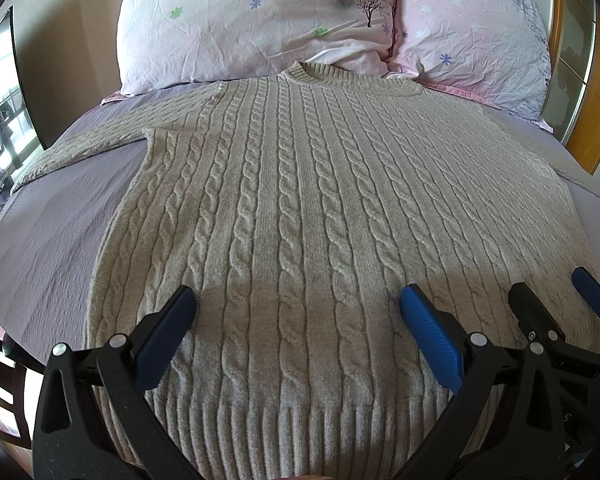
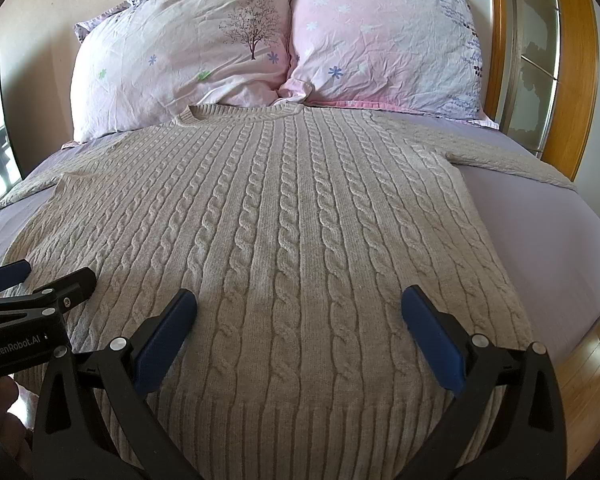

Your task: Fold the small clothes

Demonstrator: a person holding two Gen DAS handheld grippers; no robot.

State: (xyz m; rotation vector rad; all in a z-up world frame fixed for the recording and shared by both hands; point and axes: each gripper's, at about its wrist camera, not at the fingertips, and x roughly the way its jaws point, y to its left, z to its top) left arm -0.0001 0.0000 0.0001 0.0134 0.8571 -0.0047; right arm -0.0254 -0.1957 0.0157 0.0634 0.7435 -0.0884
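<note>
Sweater (image 1: 300,200), grey cable-knit, lies flat on the bed (image 1: 60,220), neck toward the pillows (image 1: 252,20), sleeves spread out to either side, ribbed hem nearest the cameras. No fold shows yet. Left claw (image 1: 298,306) hovers over the hem with its jaws wide apart, holding nothing; right claw (image 2: 300,308) does the same just beside it. The knit looks thick, soft and floppy, probably fairly heavy and stretchy, so it should drape and sag when lifted. Good holds seem to be the firm hem corners or a sleeve cuff.
</note>
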